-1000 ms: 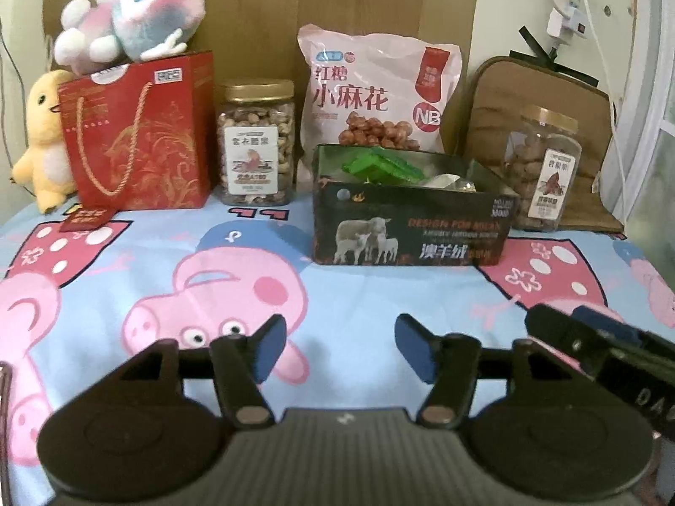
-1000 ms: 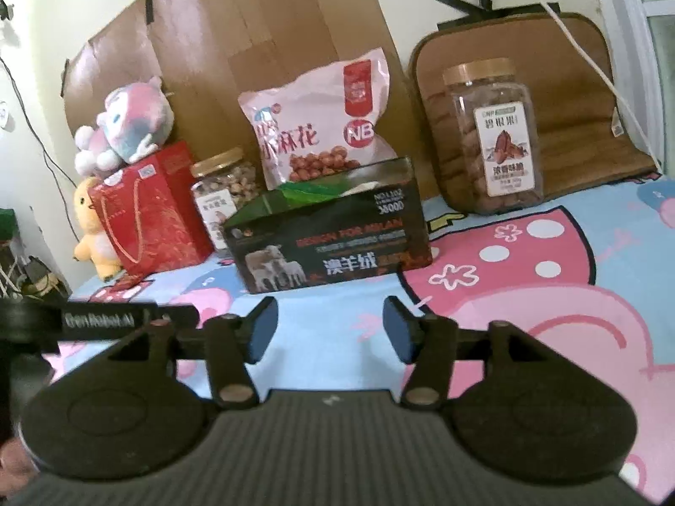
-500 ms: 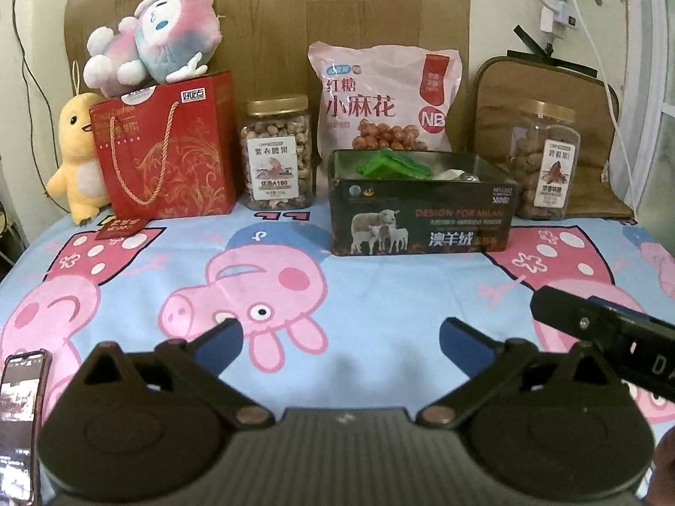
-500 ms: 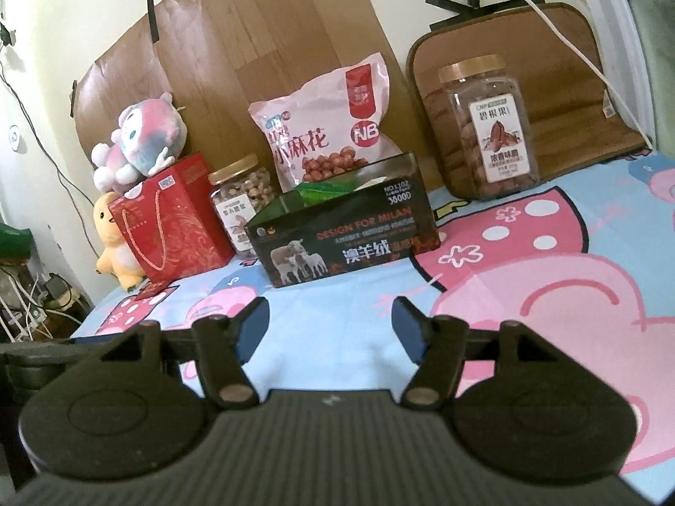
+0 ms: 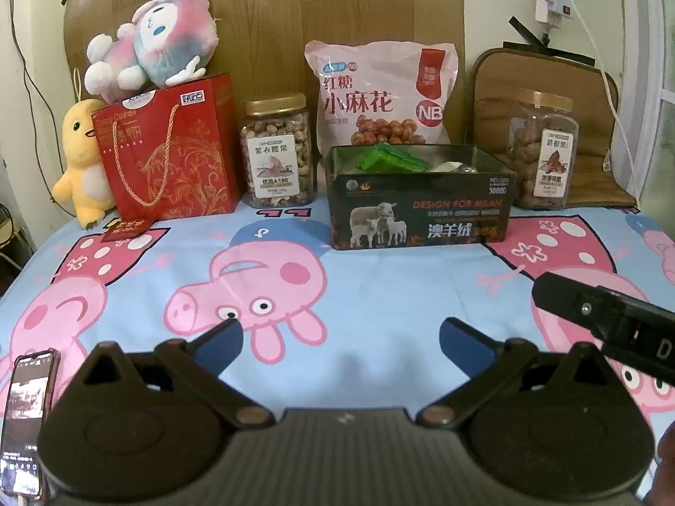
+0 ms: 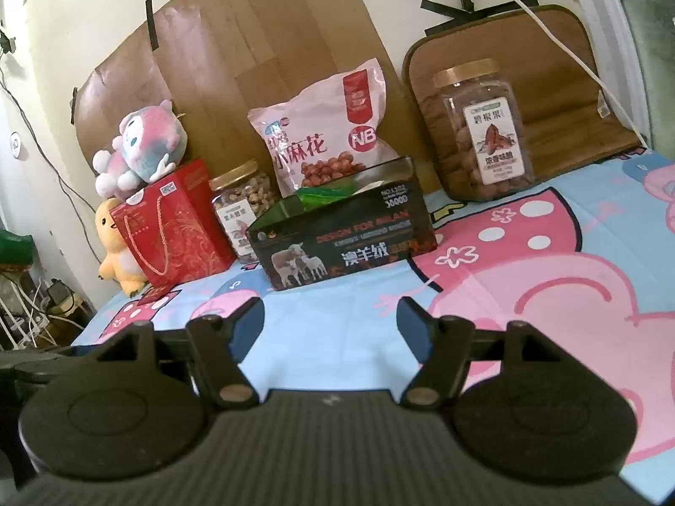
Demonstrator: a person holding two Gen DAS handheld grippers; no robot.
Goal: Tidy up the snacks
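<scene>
A dark open tin box [image 5: 422, 215] with sheep on its front holds green packets [image 5: 390, 160]; it also shows in the right wrist view [image 6: 341, 240]. Behind it lean a pink snack bag [image 5: 382, 92] [image 6: 325, 139], a cashew jar [image 5: 278, 152] [image 6: 240, 206] and a pecan jar [image 5: 546, 156] [image 6: 481, 135]. My left gripper [image 5: 339, 343] is open wide and empty, well in front of the box. My right gripper [image 6: 331, 318] is open and empty, also short of the box; its body shows in the left wrist view [image 5: 607, 324].
A red gift bag [image 5: 168, 152] with a plush toy [image 5: 152, 59] on top and a yellow duck plush [image 5: 80, 160] stand at the back left. A phone [image 5: 27, 417] lies at the near left edge. A brown cushion [image 5: 544, 97] leans at the back right.
Both grippers have pulled back from the box. The left gripper's jaws have opened much wider; the right gripper's jaws have opened slightly.
</scene>
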